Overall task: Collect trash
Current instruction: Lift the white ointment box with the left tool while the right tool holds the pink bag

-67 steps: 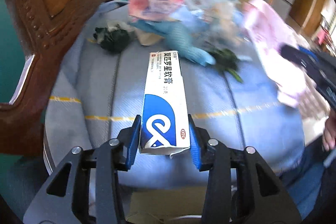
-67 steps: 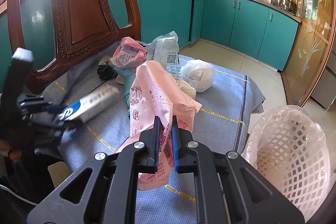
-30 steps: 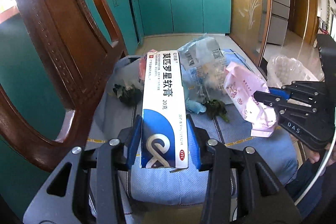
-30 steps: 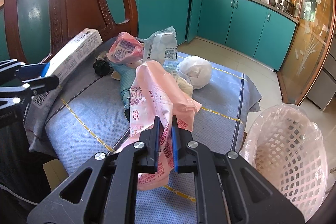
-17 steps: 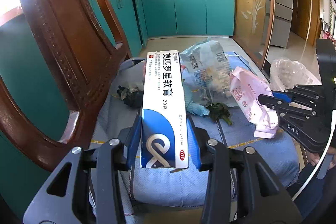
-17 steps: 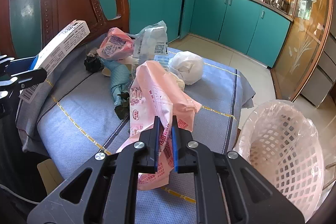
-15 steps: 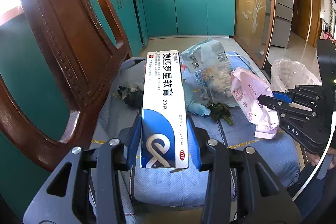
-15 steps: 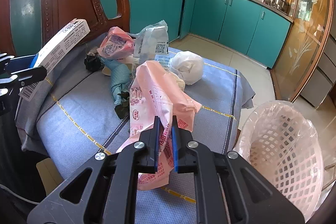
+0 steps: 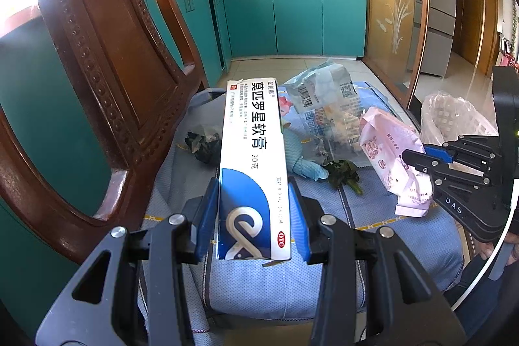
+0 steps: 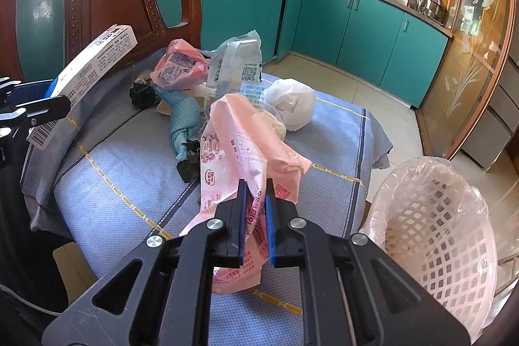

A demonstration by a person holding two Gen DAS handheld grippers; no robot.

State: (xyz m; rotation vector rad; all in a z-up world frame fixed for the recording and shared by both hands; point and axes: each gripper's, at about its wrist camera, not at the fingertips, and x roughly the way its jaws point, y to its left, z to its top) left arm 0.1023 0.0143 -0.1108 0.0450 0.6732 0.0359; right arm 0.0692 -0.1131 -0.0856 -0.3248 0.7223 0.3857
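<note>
Left gripper [image 9: 254,218] clamps ointment box [image 9: 253,164], right gripper [image 10: 256,216] pinches pink bag [image 10: 240,148] above chair cushion [image 10: 123,184] front edge — thin plastic could slip short of basket [image 10: 431,222].

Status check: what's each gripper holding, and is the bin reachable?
Left gripper shut on ointment box. Right gripper shut on pink wrapper. Lined basket beside the chair cushion, nothing seen blocking. More trash on the cushion.

"莫匹罗星软膏", "20克", "OTC" on the ointment box [image 9: 253,158]; seemingly "DAS" on the right gripper [image 9: 418,158].
</note>
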